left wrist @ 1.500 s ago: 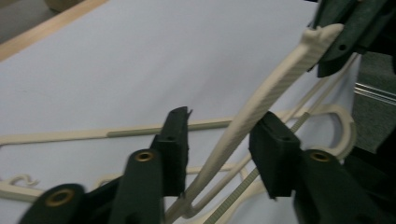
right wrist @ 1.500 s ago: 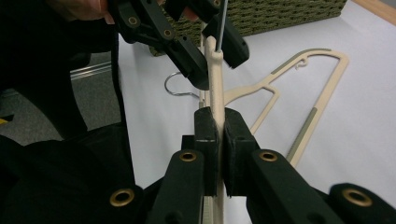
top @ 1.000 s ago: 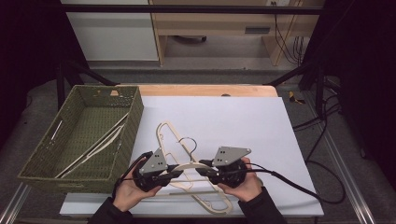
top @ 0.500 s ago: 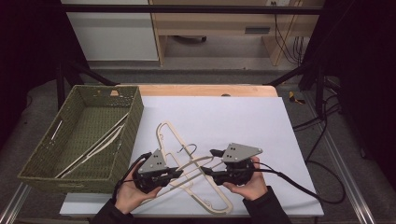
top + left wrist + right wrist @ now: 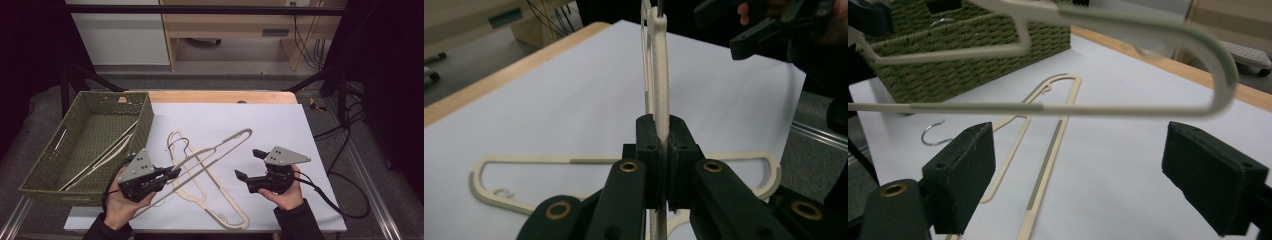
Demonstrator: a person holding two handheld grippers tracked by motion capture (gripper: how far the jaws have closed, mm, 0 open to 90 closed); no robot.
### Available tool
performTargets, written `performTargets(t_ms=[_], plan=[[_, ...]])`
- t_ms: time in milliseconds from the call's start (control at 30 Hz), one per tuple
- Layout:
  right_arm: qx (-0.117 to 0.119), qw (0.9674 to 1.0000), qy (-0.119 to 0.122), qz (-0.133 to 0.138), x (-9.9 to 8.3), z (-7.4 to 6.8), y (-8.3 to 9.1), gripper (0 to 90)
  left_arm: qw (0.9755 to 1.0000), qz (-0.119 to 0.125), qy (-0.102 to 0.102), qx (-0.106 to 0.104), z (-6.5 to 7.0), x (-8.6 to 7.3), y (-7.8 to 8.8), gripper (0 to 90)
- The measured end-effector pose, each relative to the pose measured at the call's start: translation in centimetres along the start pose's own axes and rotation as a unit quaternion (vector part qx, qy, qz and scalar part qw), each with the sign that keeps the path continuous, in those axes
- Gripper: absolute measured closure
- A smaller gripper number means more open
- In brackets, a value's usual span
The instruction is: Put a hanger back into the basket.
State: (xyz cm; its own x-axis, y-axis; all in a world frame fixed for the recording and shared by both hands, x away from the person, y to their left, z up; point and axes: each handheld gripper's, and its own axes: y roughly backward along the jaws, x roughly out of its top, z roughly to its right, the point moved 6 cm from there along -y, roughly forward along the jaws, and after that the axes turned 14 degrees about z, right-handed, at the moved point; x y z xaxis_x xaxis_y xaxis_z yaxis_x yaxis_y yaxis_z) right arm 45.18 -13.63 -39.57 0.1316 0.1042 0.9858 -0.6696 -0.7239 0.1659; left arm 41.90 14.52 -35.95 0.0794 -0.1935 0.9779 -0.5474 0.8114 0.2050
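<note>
Clamping a cream hanger (image 5: 215, 150), the left gripper (image 5: 170, 175) lifts it over another hanger (image 5: 210, 197). The right gripper (image 5: 246, 164), jaws just opening, grips nothing.

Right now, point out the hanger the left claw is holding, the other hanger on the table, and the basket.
Held hanger (image 5: 220, 146), high view, on its long bar, raised off the sheet.
Flat hanger (image 5: 207, 200), high view, on its lower arm.
Basket (image 5: 145, 122), high view, on its right wall.
</note>
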Motion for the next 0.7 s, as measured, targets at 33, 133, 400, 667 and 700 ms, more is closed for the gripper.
performTargets(t_ms=[33, 133, 400, 667, 700], plan=[[-0.004, 1.0, -0.003, 0.002, 0.0, 0.2, 0.1, 12.9, 1.0, 0.005, 0.001, 0.003, -0.2, 0.4, 0.4, 86.4], [-0.021, 0.9997, -0.007, 0.007, -0.1, 0.8, 0.5, 10.6, 0.9998, 0.013, -0.005, 0.014, -1.0, 1.6, 1.4, 86.4], [-0.036, 0.9992, -0.014, 0.01, -0.3, 1.8, 1.5, 9.2, 0.9988, 0.016, -0.02, 0.041, -3.9, 4.6, 4.1, 86.4], [-0.044, 0.9988, -0.019, 0.01, -0.6, 2.3, 2.0, 8.4, 0.9966, 0.011, -0.028, 0.077, -7.6, 5.8, 6.3, 86.3], [-0.044, 0.9988, -0.019, 0.009, -0.6, 2.3, 2.0, 8.4, 0.9963, 0.012, -0.031, 0.08, -7.9, 5.9, 6.5, 86.3]])
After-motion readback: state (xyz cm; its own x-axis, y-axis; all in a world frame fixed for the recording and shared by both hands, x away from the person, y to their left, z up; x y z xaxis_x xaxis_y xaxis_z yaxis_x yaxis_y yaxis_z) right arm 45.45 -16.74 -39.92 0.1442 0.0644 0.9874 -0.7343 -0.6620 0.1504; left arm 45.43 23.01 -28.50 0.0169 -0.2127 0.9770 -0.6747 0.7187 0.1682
